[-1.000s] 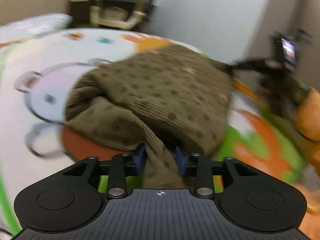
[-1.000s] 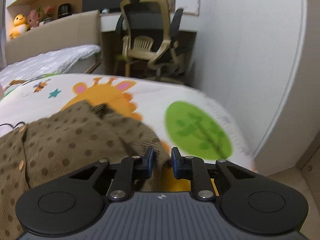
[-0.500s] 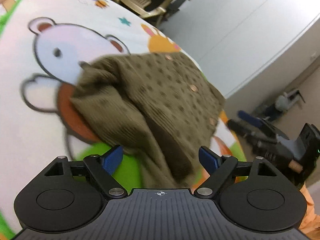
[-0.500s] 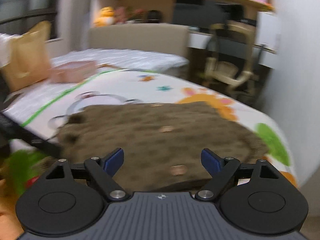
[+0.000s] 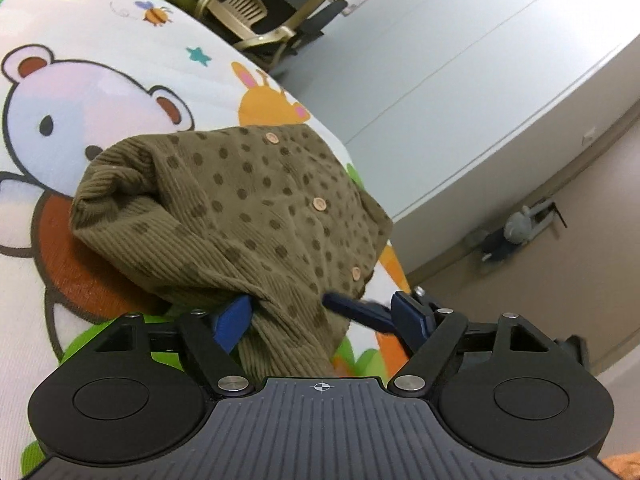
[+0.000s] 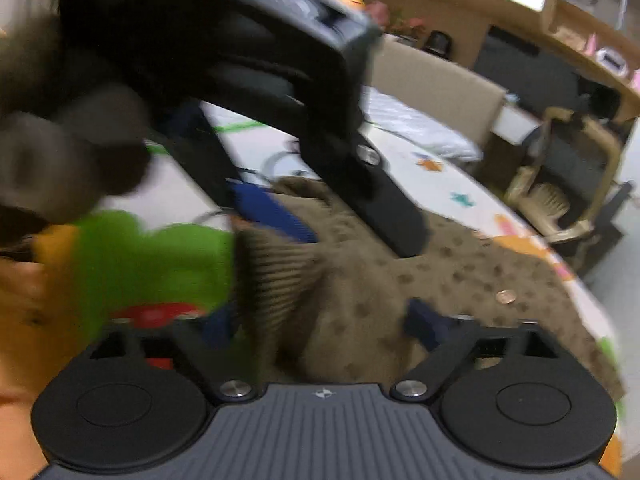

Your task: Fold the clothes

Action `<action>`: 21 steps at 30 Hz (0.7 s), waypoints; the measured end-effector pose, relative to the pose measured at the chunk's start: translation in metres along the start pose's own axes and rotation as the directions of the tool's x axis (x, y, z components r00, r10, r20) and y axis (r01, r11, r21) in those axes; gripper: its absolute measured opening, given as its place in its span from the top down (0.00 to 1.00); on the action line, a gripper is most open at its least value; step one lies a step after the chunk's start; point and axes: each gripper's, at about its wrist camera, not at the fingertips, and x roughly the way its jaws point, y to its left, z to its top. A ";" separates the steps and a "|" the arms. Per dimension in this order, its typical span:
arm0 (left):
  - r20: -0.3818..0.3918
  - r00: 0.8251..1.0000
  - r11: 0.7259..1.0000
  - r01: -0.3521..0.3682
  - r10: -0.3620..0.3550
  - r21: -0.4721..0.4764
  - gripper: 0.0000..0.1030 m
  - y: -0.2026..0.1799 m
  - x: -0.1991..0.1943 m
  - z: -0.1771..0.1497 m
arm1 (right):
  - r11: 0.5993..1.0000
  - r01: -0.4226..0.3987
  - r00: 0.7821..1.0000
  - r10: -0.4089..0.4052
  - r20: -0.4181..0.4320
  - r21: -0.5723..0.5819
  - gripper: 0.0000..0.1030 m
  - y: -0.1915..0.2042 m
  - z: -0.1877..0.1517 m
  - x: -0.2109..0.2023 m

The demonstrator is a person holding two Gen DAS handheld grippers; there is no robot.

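Note:
An olive-brown dotted cardigan point(image 5: 248, 208) with small buttons lies half folded on a cartoon-print mat point(image 5: 80, 80). My left gripper point(image 5: 320, 320) is open, its blue pads either side of the cardigan's near sleeve end. My right gripper point(image 6: 320, 320) is open, with the ribbed cuff point(image 6: 276, 268) of the cardigan point(image 6: 460, 272) between its pads. The left gripper's black body point(image 6: 280, 80) fills the upper left of the blurred right wrist view. A blue finger point(image 5: 356, 310) of the right gripper shows in the left wrist view, at the cardigan's edge.
A beige office chair point(image 5: 256, 8) stands past the mat's far end, also seen in the right wrist view point(image 6: 568, 184). A white wall panel point(image 5: 460, 80) runs along the mat's right side. A bed with a grey quilt point(image 6: 416, 124) and shelves lie behind.
Both grippers opened and let go of the cardigan. The right gripper swung round to the left gripper's side and now straddles the cuff. The left gripper has narrowed around the sleeve end.

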 end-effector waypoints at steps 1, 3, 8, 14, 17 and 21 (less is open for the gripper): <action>0.011 1.000 1.000 -0.003 0.003 0.001 0.19 0.001 -0.004 0.001 | 0.997 -0.009 1.000 0.010 -0.003 0.075 0.32 -0.011 0.003 0.003; 0.050 0.999 1.000 -0.014 0.014 0.006 0.11 0.003 -0.017 0.004 | 0.974 -0.036 0.999 0.036 0.004 0.223 0.33 -0.035 0.004 0.002; 0.116 0.991 0.996 -0.065 0.071 -0.056 0.09 0.027 -0.047 0.013 | 0.929 -0.060 0.998 0.057 0.019 0.365 0.33 -0.063 -0.003 -0.004; 0.079 0.995 0.994 -0.050 0.058 -0.096 0.09 0.036 -0.029 0.023 | 0.987 -0.054 0.998 0.050 0.029 0.153 0.32 -0.027 -0.003 -0.009; 0.078 0.996 0.996 -0.032 0.038 -0.085 0.10 0.032 -0.020 0.030 | 1.000 -0.001 1.000 0.001 0.022 0.006 0.29 -0.003 -0.005 -0.008; 0.076 0.997 0.997 -0.006 0.012 -0.071 0.10 0.026 -0.008 0.040 | 0.993 0.096 0.995 -0.095 0.018 -0.070 0.47 0.007 -0.006 0.000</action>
